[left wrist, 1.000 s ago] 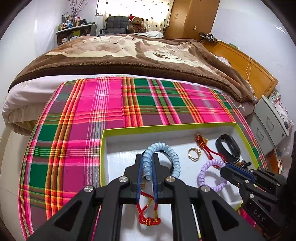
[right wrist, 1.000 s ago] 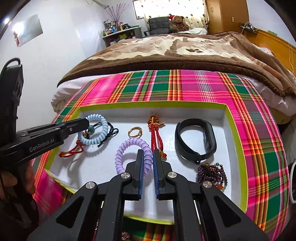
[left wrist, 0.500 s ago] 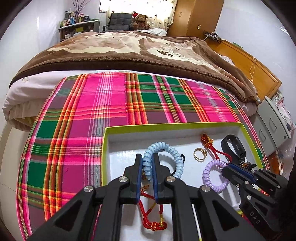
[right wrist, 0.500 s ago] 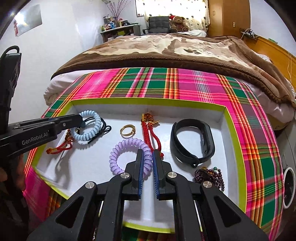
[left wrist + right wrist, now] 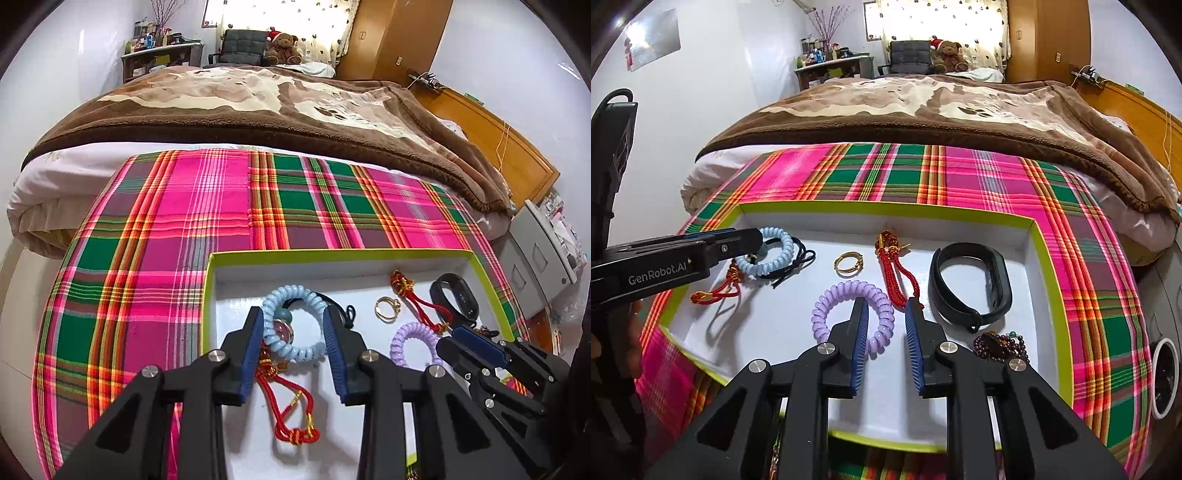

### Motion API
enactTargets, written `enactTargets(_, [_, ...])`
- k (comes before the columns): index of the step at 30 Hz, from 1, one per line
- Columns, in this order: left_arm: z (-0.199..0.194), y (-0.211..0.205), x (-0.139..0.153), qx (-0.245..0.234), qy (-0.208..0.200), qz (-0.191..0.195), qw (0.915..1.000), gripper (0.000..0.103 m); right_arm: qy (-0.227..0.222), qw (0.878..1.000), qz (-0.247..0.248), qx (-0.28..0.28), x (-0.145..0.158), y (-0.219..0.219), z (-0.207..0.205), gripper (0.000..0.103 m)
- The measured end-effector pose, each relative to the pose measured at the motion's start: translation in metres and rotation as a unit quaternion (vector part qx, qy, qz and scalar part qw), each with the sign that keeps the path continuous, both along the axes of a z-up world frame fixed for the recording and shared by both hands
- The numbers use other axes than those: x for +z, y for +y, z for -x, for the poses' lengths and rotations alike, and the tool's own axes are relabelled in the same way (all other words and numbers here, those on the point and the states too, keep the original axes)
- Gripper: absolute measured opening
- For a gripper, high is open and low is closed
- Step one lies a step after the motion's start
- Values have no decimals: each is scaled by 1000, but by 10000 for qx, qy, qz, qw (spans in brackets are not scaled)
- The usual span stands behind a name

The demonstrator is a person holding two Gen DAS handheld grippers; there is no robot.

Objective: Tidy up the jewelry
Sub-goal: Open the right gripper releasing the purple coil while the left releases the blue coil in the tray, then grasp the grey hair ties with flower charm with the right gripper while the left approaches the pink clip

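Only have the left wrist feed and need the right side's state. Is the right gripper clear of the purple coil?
Observer: Not clear. The right gripper has its fingers opening, and the near-right arc of the purple coil lies between them. Neither pad is pressing on it.
Operator: Anything hidden behind that gripper in my view?
Observer: Yes. A dark bead bracelet lies in the tray by its right wall, on the camera side of the black band.
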State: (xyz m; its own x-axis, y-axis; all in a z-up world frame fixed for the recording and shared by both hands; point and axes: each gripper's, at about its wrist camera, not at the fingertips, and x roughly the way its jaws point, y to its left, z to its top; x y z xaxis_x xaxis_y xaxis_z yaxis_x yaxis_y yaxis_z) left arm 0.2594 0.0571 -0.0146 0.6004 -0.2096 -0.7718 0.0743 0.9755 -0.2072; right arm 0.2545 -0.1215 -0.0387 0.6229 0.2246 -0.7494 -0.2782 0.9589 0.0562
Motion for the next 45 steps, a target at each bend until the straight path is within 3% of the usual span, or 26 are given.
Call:
enactTargets(7, [20, -2, 15, -32, -201, -40, 9998, 41, -131, 9997, -214, 56, 14, -7, 16, 23])
enactTargets(9, [26, -1, 19, -26, -244, -1, 9997, 41, -153, 9996, -234, 60, 16, -10, 21, 28])
enactTargets(23, [87, -6, 30, -54, -432, 92, 9990, 46, -288, 9986, -355, 254, 29, -22, 75, 29])
enactTargets(34, [135, -2, 20, 21, -433, 167, 9989, 46, -26, 9984, -469, 322, 6, -31, 110, 29])
enactTargets(40, [147, 4, 13, 69, -358, 261, 9990, 46, 50, 9955, -810, 498, -5, -33, 117, 31])
enactTargets(41, [149, 5, 12, 71, -345, 294, 9989, 46, 80, 9955, -808, 490, -6, -33, 116, 40])
enactTargets(42, [151, 7, 11, 68, -346, 332, 9988, 46, 116, 9956, -794, 482, -7, -33, 115, 56])
enactTargets(45, [155, 8, 8, 107, -314, 334, 9989, 46, 207, 9955, -797, 478, -10, -32, 112, 61])
